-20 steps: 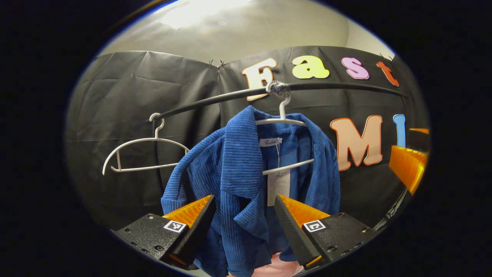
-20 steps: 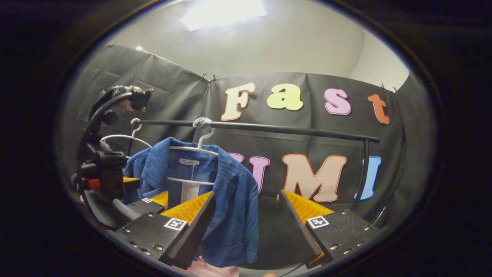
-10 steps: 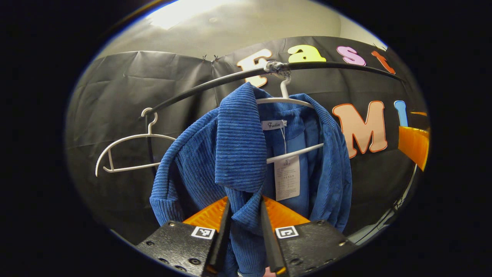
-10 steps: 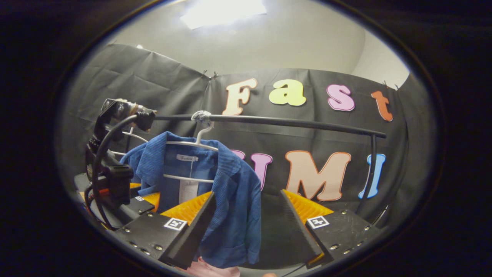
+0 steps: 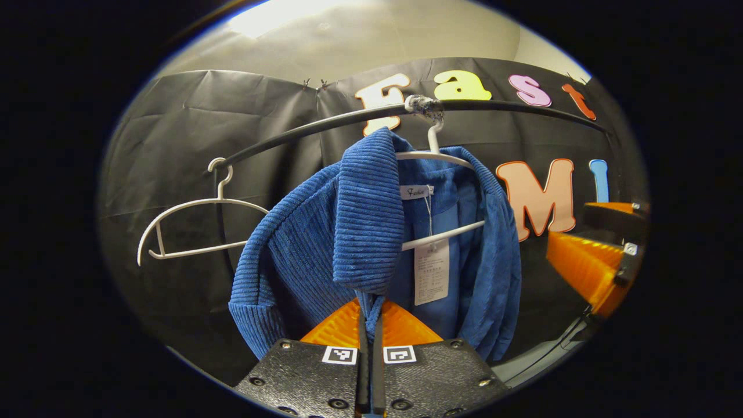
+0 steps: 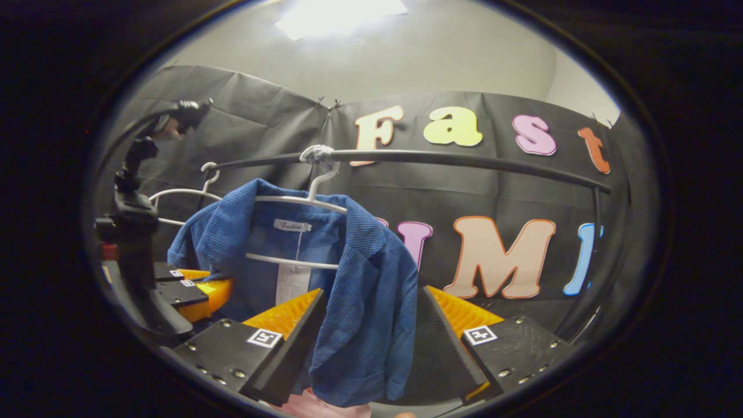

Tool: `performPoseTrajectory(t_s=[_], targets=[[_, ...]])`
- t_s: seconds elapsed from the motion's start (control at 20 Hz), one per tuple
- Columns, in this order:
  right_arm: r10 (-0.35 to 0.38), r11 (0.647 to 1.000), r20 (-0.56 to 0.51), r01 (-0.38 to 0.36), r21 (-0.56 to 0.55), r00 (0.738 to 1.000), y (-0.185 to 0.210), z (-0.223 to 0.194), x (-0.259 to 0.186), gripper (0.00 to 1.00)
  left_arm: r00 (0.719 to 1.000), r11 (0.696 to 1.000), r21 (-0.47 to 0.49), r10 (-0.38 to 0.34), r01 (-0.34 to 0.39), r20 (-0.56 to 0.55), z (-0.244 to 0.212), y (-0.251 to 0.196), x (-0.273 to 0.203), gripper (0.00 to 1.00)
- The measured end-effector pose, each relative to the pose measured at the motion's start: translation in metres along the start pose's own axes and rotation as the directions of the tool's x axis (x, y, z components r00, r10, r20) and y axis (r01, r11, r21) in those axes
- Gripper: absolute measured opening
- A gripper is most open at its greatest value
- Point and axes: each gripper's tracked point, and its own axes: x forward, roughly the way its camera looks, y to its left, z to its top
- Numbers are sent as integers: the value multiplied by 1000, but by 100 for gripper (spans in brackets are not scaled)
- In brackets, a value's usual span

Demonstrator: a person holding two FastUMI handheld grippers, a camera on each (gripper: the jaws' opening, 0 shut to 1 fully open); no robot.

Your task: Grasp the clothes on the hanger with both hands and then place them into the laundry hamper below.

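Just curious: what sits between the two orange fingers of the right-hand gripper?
In the right gripper view, the hanging front panel of the blue corduroy jacket lies between the open right gripper fingers.

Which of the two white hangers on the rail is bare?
The left hanger, hooked at the rail's end, carries nothing. The other hanger, further right, holds the blue jacket, whose front edge the left gripper is pinching.

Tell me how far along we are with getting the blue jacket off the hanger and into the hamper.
Early stage. Done: the left tongs have closed on the blue jacket below its collar. In hand: the right tongs are open with the jacket's other front panel between the fingers, not yet pinched. Left: close the right tongs, lift the jacket off the white hanger, which hangs on the black rail, and lower it into the hamper.
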Motion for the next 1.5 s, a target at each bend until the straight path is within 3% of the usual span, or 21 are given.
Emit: performPoseTrajectory(t_s=[0.5, 0.95, 1.05, 1.2, 1.25, 1.3, 1.5], targets=[[70, 996, -42, -68, 49, 997, 30, -32, 58, 97, 999, 999, -23, -39, 39, -2, 27, 4, -28, 1], [78, 996, -97, -74, 42, 992, 43, -71, 98, 97, 999, 1000, -30, 6, -5, 38, 55, 24, -42, 5], [62, 998, -113, -60, 23, 992, 41, -78, 99, 99, 999, 999, -22, 29, -28, 44, 59, 30, -44, 0], [47, 999, -124, -48, -1, 991, 36, -83, 104, 55, 996, 998, -16, 65, -64, 57, 65, 42, -48, 3], [42, 999, -125, -44, -9, 991, 35, -84, 102, 51, 995, 997, -17, 77, -77, 60, 66, 47, -50, 5], [32, 999, -126, -35, -20, 991, 33, -85, 100, 40, 994, 996, -18, 91, -90, 61, 67, 51, -51, 2], [-19, 998, -129, 12, -59, 991, 13, -84, 103, 10, 987, 990, -4, 139, -140, 82, 75, 68, -54, 2]])
